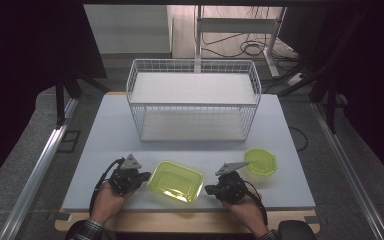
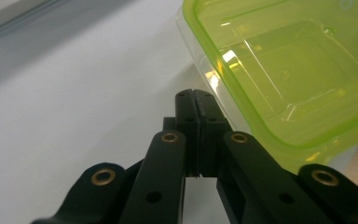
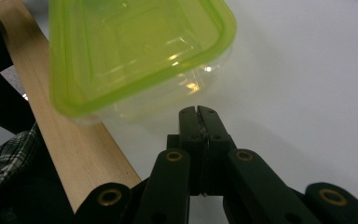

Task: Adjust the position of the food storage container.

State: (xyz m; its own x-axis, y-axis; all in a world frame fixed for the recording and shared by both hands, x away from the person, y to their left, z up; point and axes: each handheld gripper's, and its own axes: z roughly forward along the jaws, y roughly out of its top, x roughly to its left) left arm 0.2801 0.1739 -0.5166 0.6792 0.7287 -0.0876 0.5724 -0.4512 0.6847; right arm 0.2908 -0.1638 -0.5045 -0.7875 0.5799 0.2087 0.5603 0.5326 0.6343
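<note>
Hand-held grippers (image 1: 142, 176) flank empty green tub (image 1: 175, 181).

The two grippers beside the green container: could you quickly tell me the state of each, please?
Left gripper: shut, holding nothing, beside the green container.
Right gripper: shut, holding nothing, on the container's other side.

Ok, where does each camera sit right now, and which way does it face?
High view: above the near table edge, looking forward and down at the wire basket; both hands and forearms show.
Left gripper view: on the left gripper, facing the green container; shut jaws show.
Right gripper view: on the right gripper, facing that container's other side; a plaid sleeve shows.
All share the container.
</note>
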